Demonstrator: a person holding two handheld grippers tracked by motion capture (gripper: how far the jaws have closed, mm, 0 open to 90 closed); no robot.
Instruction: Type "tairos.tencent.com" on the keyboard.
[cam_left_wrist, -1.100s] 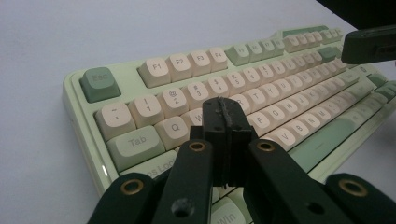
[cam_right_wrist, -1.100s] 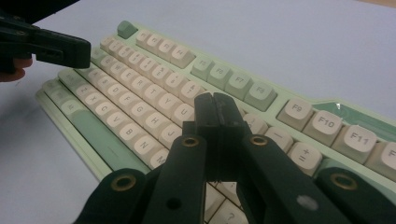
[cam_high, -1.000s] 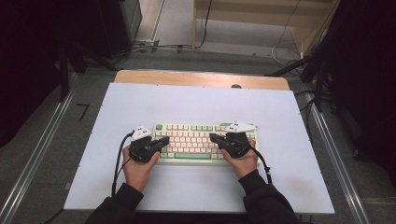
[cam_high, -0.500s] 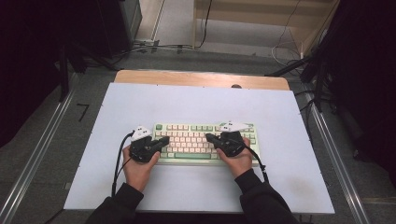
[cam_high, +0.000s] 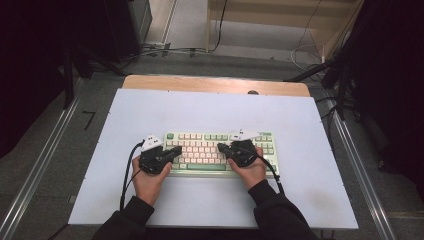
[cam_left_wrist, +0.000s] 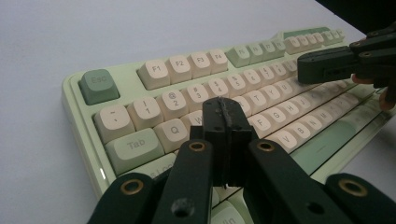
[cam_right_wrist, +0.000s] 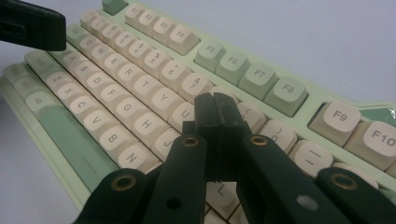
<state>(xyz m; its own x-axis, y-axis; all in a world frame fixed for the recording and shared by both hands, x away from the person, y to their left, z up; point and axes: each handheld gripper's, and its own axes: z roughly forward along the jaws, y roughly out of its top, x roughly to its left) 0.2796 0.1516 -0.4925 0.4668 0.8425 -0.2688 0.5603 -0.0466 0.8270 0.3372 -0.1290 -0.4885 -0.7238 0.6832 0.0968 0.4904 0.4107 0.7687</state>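
On the white table (cam_high: 150, 110) the green keyboard (cam_high: 200, 172) sits mid-front; the right gripper (cam_high: 224, 148) has crept slightly inward (jaws pressed together, empty), left gripper (cam_high: 176, 150) likewise closed, so typing pokes seem underway

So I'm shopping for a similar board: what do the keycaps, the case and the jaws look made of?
Keycaps: probably matte plastic, cream and green, with printed legends and soft, dull highlights.
Case: likely glossy pale-green plastic; its edge catches a bright reflection.
Left gripper and right gripper: black jaws, matte, plastic or coated metal, hard to tell, with brass-coloured pivot rings.
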